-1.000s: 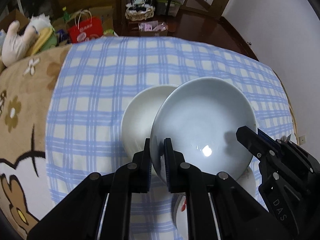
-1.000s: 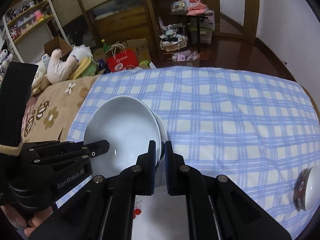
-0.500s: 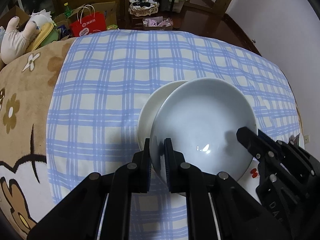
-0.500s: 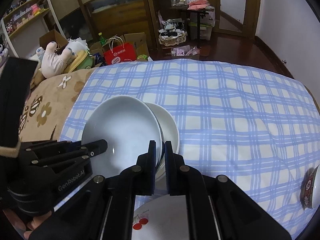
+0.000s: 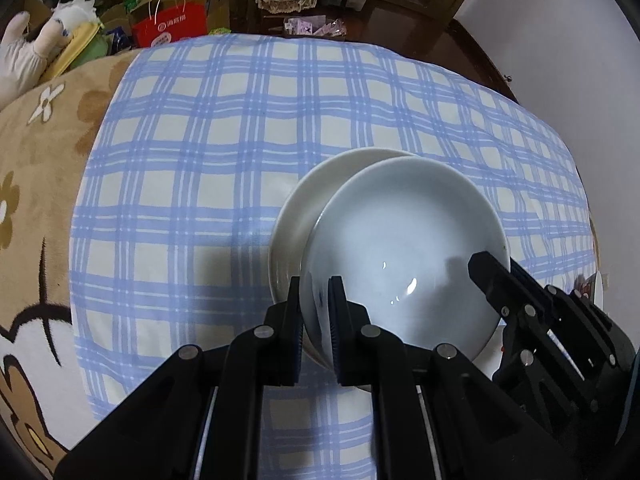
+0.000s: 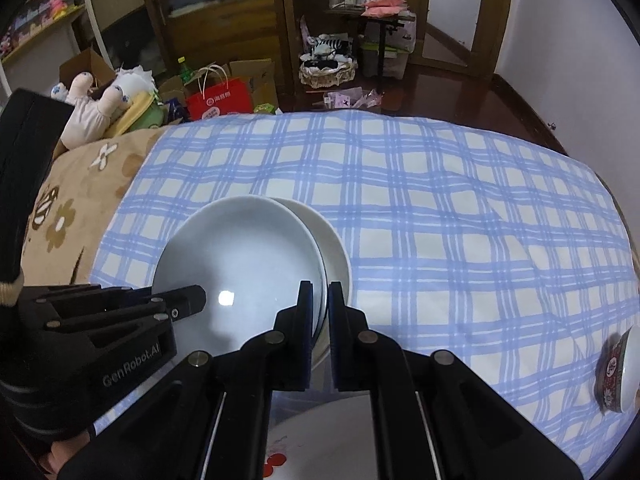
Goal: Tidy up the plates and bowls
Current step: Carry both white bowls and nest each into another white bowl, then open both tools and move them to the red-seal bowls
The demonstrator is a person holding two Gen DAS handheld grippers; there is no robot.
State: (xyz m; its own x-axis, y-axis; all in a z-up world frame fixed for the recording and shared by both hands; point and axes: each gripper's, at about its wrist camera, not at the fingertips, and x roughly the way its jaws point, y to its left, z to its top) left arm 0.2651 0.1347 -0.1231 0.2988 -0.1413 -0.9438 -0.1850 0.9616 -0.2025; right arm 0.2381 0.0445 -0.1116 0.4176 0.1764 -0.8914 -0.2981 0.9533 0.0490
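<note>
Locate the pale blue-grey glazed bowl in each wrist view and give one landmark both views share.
Left wrist: pale blue-grey glazed bowl right of centre, its rim pinched by the left gripper.
Right wrist: same bowl left of centre, its rim in the right gripper.
Shared landmark: red paper shopping bag beyond the cloth.

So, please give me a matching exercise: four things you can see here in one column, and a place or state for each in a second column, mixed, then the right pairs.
Things:
1. pale blue plate
2. cream plate
3. red-patterned bowl
4. red paper bag

Places or states:
A. on the floor beyond the checked cloth
B. gripped at its rim by both grippers
C. partly hidden beneath another plate
D. alone at the right edge of the cloth, tipped on its side

Pairs: 1-B, 2-C, 3-D, 4-A
</note>
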